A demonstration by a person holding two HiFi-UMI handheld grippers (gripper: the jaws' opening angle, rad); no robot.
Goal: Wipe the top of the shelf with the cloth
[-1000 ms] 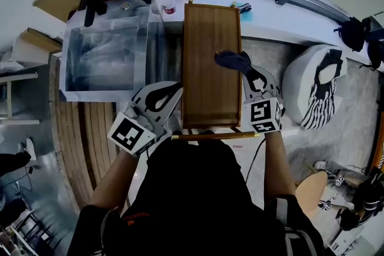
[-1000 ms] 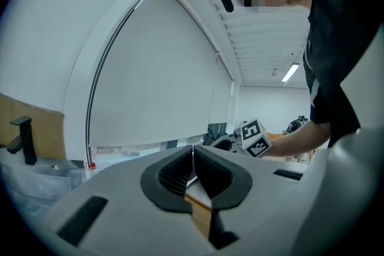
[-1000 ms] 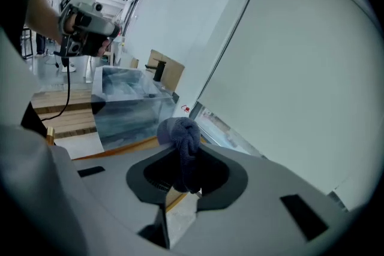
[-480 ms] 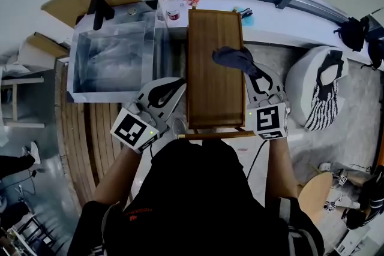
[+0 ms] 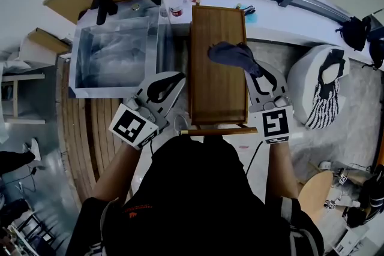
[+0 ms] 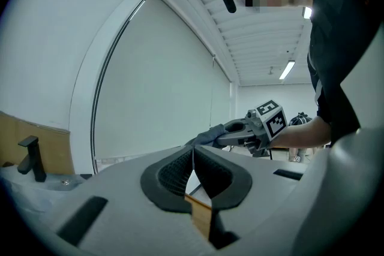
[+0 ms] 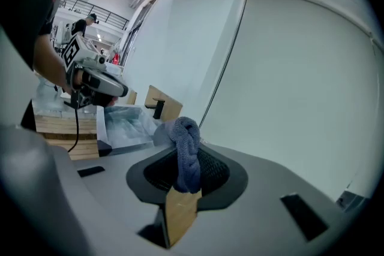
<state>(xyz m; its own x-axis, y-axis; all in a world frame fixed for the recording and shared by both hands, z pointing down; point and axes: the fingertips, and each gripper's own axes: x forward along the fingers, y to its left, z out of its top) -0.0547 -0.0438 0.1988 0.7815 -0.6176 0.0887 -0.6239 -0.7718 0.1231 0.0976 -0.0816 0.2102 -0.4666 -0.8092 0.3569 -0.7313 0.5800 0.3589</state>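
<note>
Head view: right tool sits at the right edge of the wooden shelf top. The dark blue cloth is bunched at its tip, over the wood. Left tool is just off the shelf's left edge, near a clear bin.

Left gripper view: I read the jaws pressed together, nothing between.

Right gripper view: jaws clamped on the cloth, a twisted wad standing up.

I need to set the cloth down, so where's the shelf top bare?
The shelf top is bare from the cloth down to its near edge, between the left gripper and right gripper. Crowded: the ledge past its far end, with a bottle.
</note>
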